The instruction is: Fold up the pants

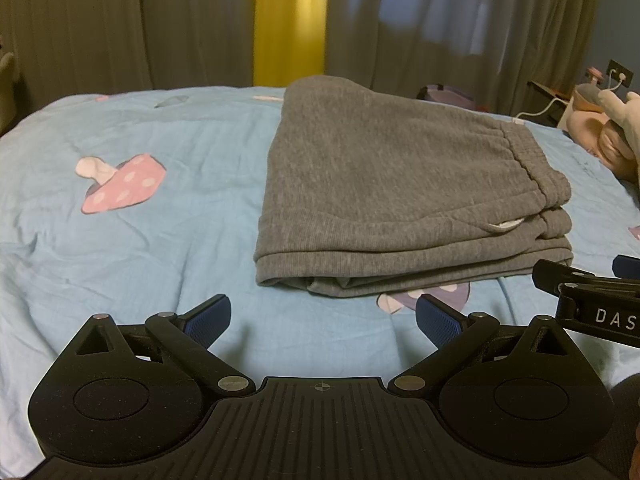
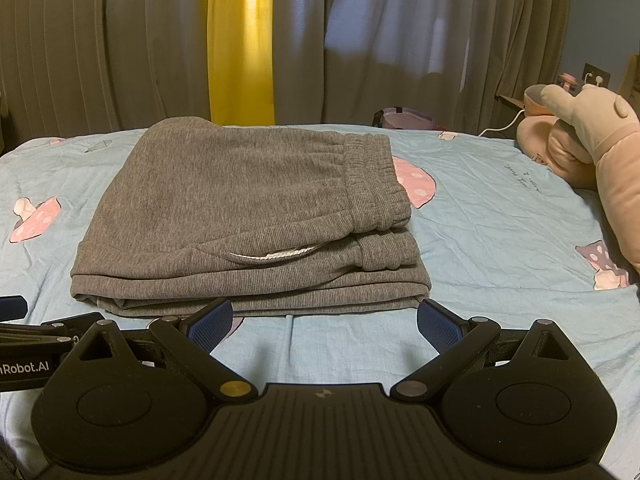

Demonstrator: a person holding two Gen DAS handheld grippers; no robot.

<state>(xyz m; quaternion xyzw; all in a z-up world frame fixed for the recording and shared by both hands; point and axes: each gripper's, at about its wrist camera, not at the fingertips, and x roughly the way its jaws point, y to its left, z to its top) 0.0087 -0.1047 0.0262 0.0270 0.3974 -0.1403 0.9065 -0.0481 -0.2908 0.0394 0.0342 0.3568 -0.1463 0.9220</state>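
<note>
I see a dim, warm-lit room; the brightest patch is the yellow curtain strip (image 1: 289, 24), glowing from behind. Below it the bed sheet (image 1: 160, 248) bows from fisheye distortion, corners vignette black, and the drapes look soft.

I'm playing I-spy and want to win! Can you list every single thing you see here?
Folded grey knit pants: one, grey, middle of bed.
Light blue bedsheet with pink mushroom prints: one, blue, under pants.
Pink plush toy: one, pink, bed's far right.
Grey curtains: several panels, grey, behind bed.
Yellow curtain strip: one, yellow, between grey curtains.
Left gripper: one, black with blue pads, open, near pants.
Right gripper: one, same colours, open, near pants.
</note>
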